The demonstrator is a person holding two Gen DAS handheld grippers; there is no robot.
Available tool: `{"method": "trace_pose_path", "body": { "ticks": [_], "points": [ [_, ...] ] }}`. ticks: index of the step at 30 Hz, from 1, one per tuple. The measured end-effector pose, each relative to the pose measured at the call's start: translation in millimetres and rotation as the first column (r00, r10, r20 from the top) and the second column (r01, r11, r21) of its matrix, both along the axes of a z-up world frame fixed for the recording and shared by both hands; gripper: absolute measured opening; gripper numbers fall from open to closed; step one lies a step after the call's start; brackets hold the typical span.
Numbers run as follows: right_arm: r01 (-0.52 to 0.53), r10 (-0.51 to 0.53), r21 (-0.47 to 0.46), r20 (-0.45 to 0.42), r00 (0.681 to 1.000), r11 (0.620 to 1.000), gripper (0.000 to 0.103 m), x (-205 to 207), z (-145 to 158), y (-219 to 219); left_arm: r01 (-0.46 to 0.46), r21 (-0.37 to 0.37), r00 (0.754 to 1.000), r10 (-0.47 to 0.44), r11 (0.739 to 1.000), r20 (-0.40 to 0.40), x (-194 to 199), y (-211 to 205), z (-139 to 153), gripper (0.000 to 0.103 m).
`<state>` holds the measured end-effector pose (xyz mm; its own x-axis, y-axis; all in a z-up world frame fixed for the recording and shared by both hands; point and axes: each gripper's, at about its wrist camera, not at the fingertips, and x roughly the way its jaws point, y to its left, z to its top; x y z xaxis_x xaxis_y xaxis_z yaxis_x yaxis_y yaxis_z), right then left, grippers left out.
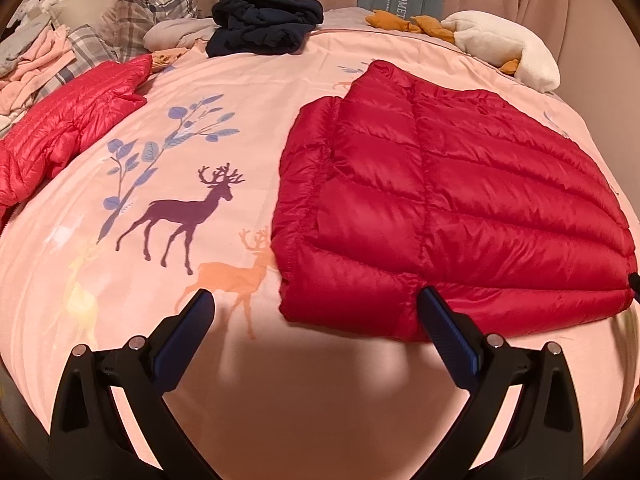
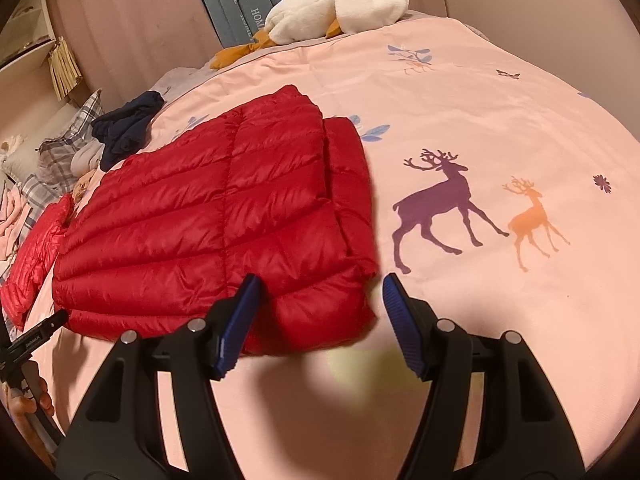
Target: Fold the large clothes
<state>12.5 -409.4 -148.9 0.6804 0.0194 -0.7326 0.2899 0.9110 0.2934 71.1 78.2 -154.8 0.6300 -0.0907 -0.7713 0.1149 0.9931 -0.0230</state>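
**A:** Where do you stand now?

**B:** Your left gripper [image 1: 316,300] and right gripper [image 2: 318,284] both hang with jaws spread, empty, just over the near hem of the dark red down jacket [image 1: 452,208], which lies flat on the pink deer-print duvet [image 1: 168,128], sides tucked in.

**A:** And the fold?

**B:** Pinch both hem corners through all layers, lift evenly, carry them toward the collar.

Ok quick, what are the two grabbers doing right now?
Left gripper: open, holding nothing, at the red jacket's near edge.
Right gripper: open, holding nothing, at the jacket's near corner.
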Motion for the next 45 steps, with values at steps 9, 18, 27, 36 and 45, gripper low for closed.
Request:
{"method": "trace_pose_path", "body": {
  "ticks": [9,18,27,36,45],
  "points": [
    [0.025,-0.025,-0.007,-0.003,1.000,1.000,0.066,-5,0,-8,-0.042,0.036,0.999,0.041,0.998,0.015,-4,9,5,0.102],
    [0.065,-0.065,-0.043,0.004,0.998,0.997,0.070,-12,9,-15,-0.129,0.052,0.992,0.128,0.990,0.018,-10,31,19,0.102],
    [0.047,-0.034,-0.157,0.080,0.996,0.987,0.100,-25,53,5,-0.113,0.055,0.986,0.105,0.992,0.126,-38,13,75,0.102],
    [0.000,0.027,-0.163,0.164,0.986,0.987,0.101,-39,115,28,-0.018,-0.047,0.975,0.028,0.999,0.220,-72,-10,144,0.102],
    [-0.087,0.145,-0.221,0.261,0.954,0.971,0.101,-58,189,64,0.011,-0.003,0.952,-0.009,1.000,0.307,-103,-38,197,0.102]
  ]
}}
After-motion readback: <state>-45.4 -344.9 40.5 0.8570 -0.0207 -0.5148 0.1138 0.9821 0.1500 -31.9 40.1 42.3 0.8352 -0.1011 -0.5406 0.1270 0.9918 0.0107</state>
